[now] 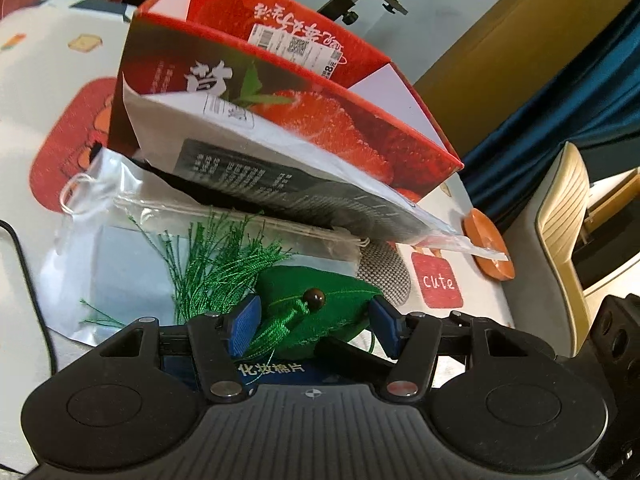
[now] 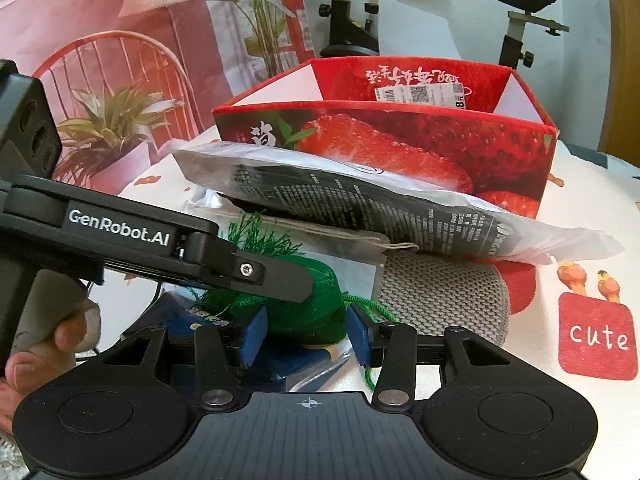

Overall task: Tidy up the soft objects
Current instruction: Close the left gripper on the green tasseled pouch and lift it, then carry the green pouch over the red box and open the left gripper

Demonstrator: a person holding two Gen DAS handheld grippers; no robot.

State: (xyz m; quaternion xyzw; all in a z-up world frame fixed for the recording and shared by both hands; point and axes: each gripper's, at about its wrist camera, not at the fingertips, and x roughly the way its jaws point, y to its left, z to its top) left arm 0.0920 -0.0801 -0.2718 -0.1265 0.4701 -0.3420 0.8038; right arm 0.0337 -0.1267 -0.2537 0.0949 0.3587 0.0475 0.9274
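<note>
Working at a bench spread with a printed cloth, you have the red strawberry box standing open at the far side, and nothing soft shows inside it from either wrist view. That suggests the sorting has barely begun. Leaning on the box's near wall is a flat grey mailer bag with black print. Under it lie a clear drawstring pouch to the left and a grey knitted piece to the right. None of these looks put away yet.

Nearest you sits the green tasselled sachet, on top of a blue packet at the near edge. Both tools have met on it. Your left gripper straddles the sachet with its fingers apart, the blue pads standing just beside the cloth on either side; whether they press on it you cannot tell from these views. Your right gripper has its fingers drawn in closer around the sachet's green body, and they look clamped on it, though the left tool's arm hides part of the contact.

Judging by this, the sachet is the first item in hand, and the mailer, pouch and knit remain.
</note>
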